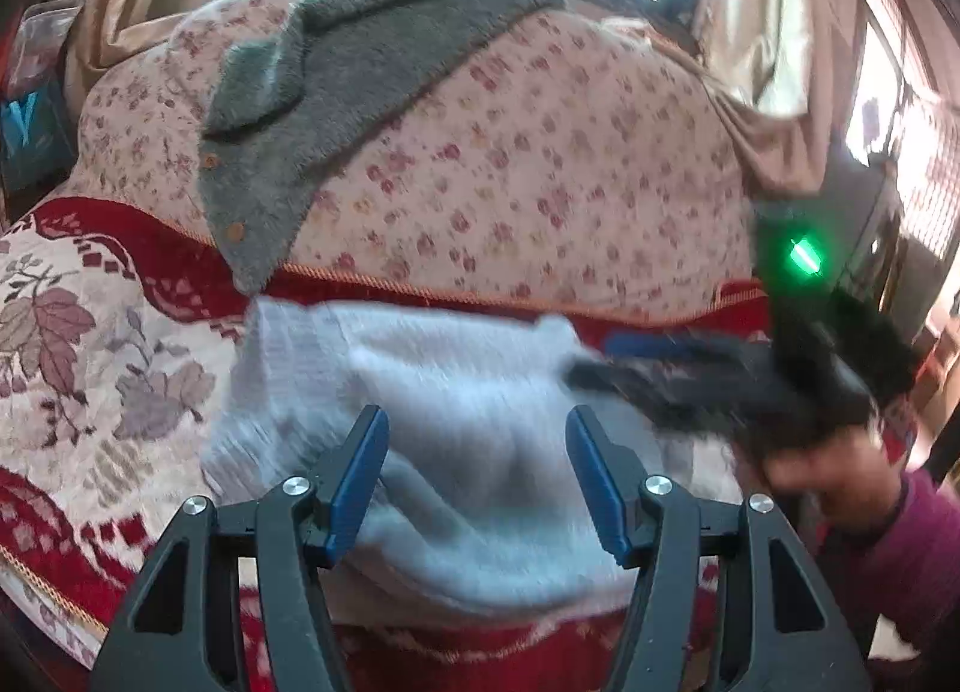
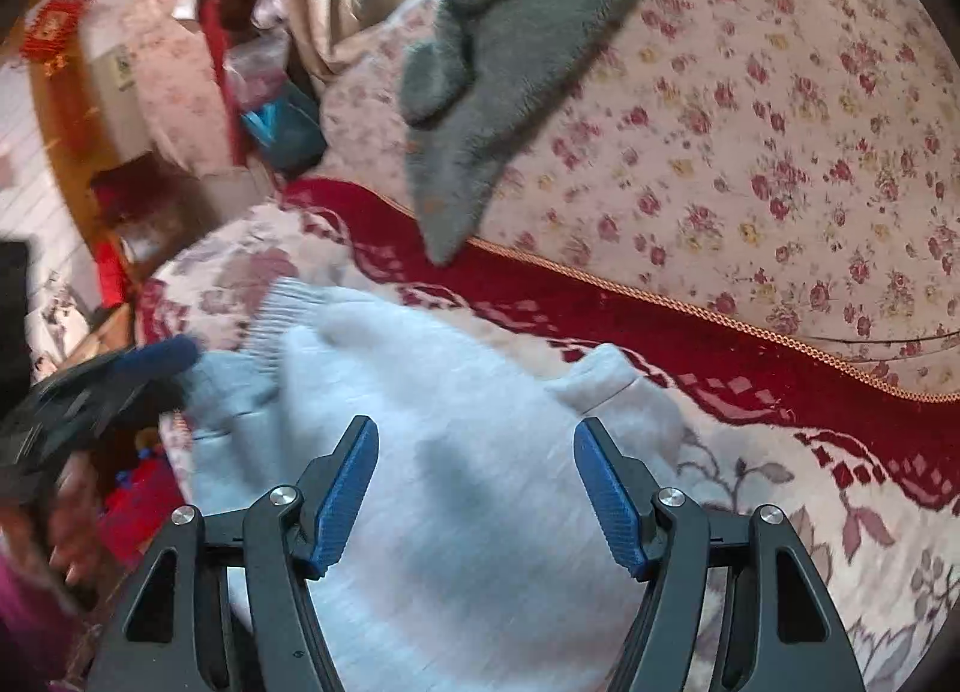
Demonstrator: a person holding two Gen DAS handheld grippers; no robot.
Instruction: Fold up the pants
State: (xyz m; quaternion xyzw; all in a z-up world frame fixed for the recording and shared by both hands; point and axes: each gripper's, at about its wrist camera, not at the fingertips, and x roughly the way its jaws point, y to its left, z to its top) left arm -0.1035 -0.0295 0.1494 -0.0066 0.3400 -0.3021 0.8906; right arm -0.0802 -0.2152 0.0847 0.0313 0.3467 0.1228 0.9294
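Light grey pants (image 1: pixel 468 428) lie bunched on a red and cream patterned bedspread (image 1: pixel 90 368); they also show in the right wrist view (image 2: pixel 456 488), with a ribbed cuff (image 2: pixel 276 320) at the far left. My left gripper (image 1: pixel 477 422) is open, just above the pants, holding nothing. My right gripper (image 2: pixel 477 434) is open over the middle of the pants, empty. The right gripper (image 1: pixel 708 374) shows blurred at the right of the left wrist view. The left gripper (image 2: pixel 120 374) shows blurred at the left of the right wrist view.
A floral quilt (image 1: pixel 540 182) is piled behind the pants, with a dark grey fleece garment (image 1: pixel 336 92) draped over it; the garment also shows in the right wrist view (image 2: pixel 510 62). Curtains and windows stand behind. Clutter and furniture (image 2: pixel 150 152) sit beyond the bed's left edge.
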